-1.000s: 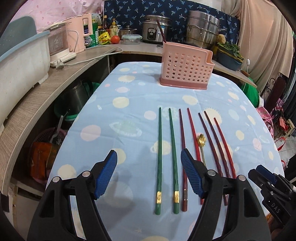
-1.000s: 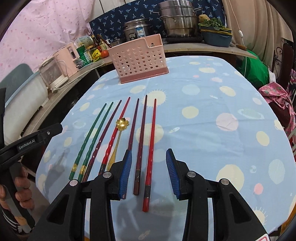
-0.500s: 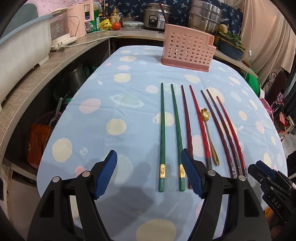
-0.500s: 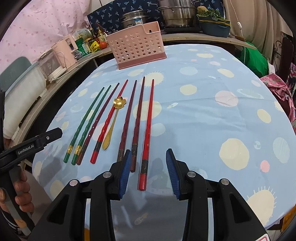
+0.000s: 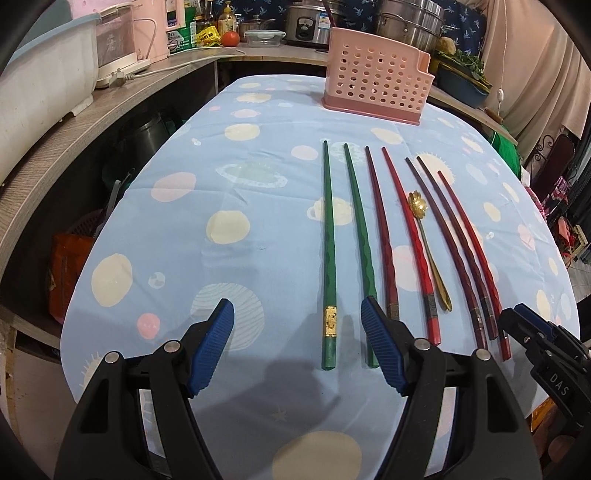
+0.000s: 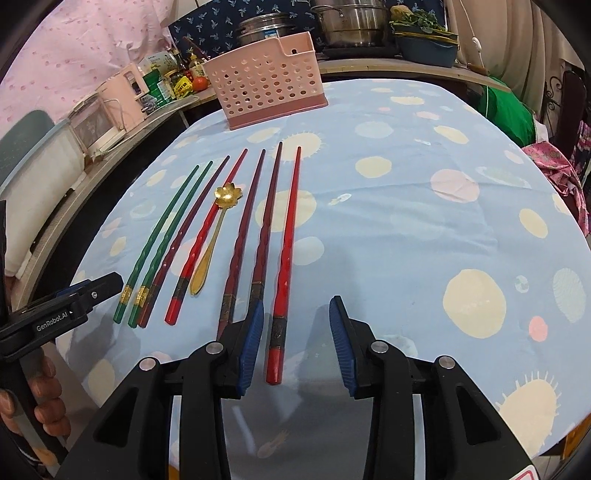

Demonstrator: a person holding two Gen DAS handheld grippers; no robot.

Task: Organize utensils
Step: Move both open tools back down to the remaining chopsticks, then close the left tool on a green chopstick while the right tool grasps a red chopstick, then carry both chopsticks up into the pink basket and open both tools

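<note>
Several chopsticks lie side by side on the blue dotted tablecloth (image 5: 229, 177): two green (image 5: 328, 240), the rest dark red and bright red, with a gold flower spoon (image 5: 417, 203) among them. A pink perforated holder (image 5: 375, 86) stands at the table's far end. My left gripper (image 5: 297, 314) is open, low over the near ends of the green pair; the left green stick's end lies between its jaws, untouched. My right gripper (image 6: 295, 314) has its jaws closing around the near end of the outermost bright red chopstick (image 6: 286, 251), with gaps on both sides.
A wooden counter (image 5: 92, 122) curves along the left and back, carrying a pink appliance, bottles and steel pots (image 5: 410, 22). The table's near edge is just under both grippers. A hand (image 6: 40, 398) holds the left gripper's handle. Open cloth lies to the right (image 6: 443, 221).
Both grippers have sunk toward the table and now sit over the chopsticks' near ends. The right jaws have narrowed a little around the bright red chopstick.
</note>
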